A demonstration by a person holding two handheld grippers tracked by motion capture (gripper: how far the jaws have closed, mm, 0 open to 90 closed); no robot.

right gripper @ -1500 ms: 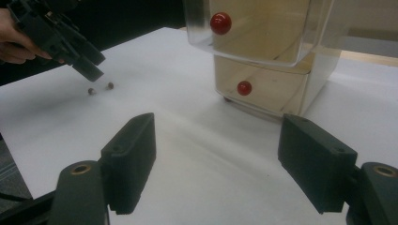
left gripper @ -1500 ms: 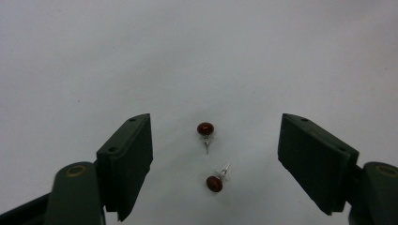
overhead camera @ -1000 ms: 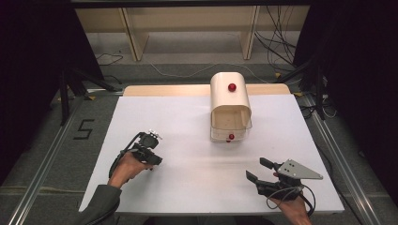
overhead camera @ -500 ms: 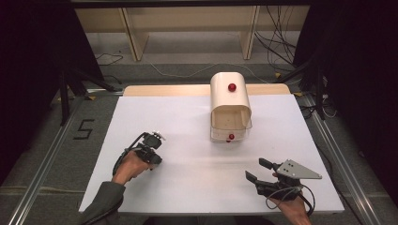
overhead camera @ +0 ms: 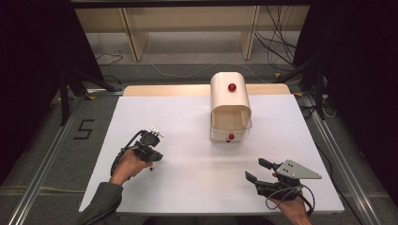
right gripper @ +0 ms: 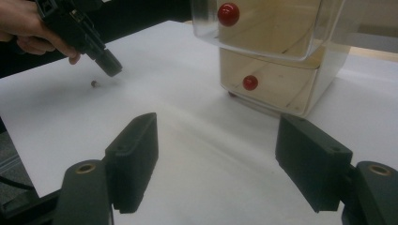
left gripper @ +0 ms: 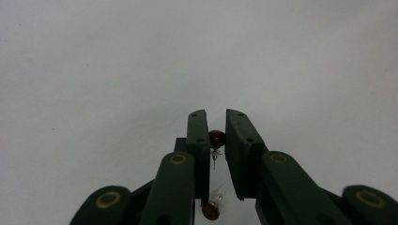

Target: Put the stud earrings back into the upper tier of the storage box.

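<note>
On the white counter (overhead camera: 197, 140), at its left front part, we see the left gripper (overhead camera: 151, 157) held point-down in a hand (overhead camera: 126, 165). Its jaws have just been closing, and in the left gripper view they now stand narrow with a small dark red bead earring (left gripper: 216, 138) between them — the bead sits against the left jaw, its thin pin pointing down, and we read this as a grip. A second red bead earring (left gripper: 210, 210) lies on the counter lower in that view, near the jaw bases. In the right gripper view a tiny dark bead (right gripper: 94, 84) rests on the counter just beside the left gripper's tip.

At the right front, the right gripper (overhead camera: 257, 171) lies low over the counter, its jaws wide apart and holding nothing. Well beyond both, toward the back centre, stands a cream drawer box (overhead camera: 229, 96) with red knobs — its clear lower drawer (overhead camera: 230, 126) is pulled out toward us.
</note>
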